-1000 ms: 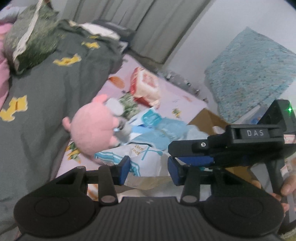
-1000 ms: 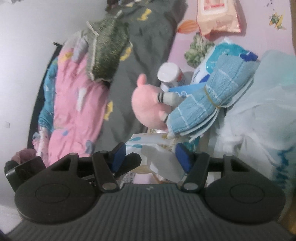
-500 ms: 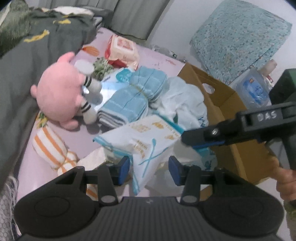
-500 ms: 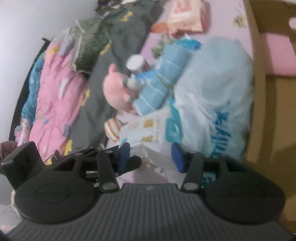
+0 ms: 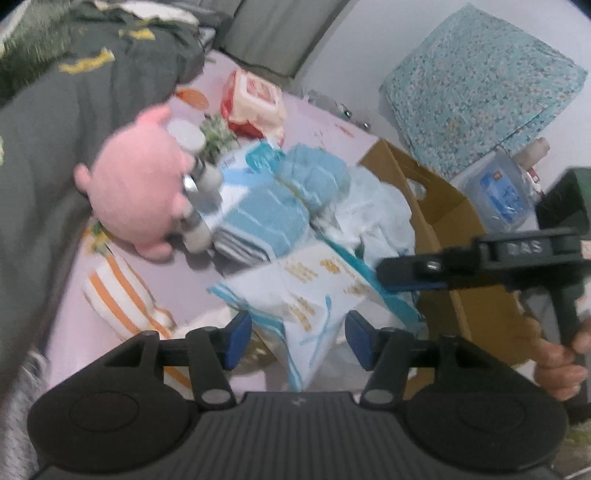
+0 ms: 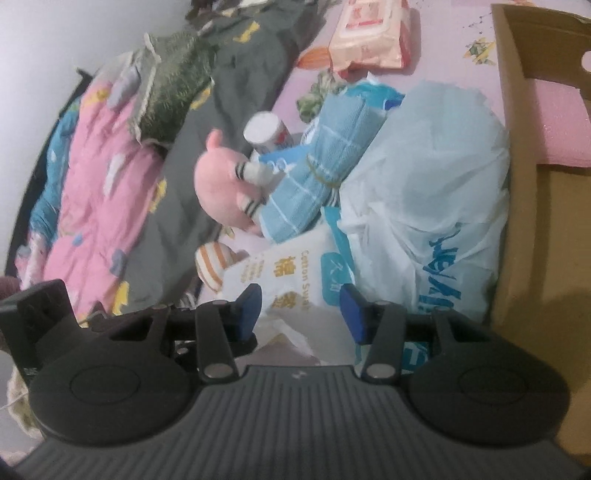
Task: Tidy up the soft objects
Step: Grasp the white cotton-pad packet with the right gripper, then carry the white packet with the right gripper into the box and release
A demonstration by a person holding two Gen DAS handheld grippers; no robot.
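Observation:
A pile of soft things lies on the pink bed sheet: a pink plush toy (image 5: 140, 192) (image 6: 221, 192), a bundle of blue towels (image 5: 280, 206) (image 6: 317, 177), a white plastic bag (image 5: 373, 218) (image 6: 436, 199) and a white-and-blue cotton pack (image 5: 314, 295) (image 6: 291, 273). My left gripper (image 5: 297, 339) is open, its fingers either side of the cotton pack's near end. My right gripper (image 6: 303, 312) is open, just in front of the same pack; it also shows in the left wrist view (image 5: 406, 273).
An open cardboard box (image 5: 439, 206) (image 6: 517, 184) stands right of the pile. An orange-striped soft roll (image 5: 122, 295) lies near left. A wet-wipes pack (image 5: 255, 99) (image 6: 369, 33) lies at the back. A dark grey quilt (image 5: 55, 147) covers the left.
Both grippers have drawn back and up from the pile, so more of the bed and the box shows. Both stay open. The cotton pack now lies between each pair of fingers.

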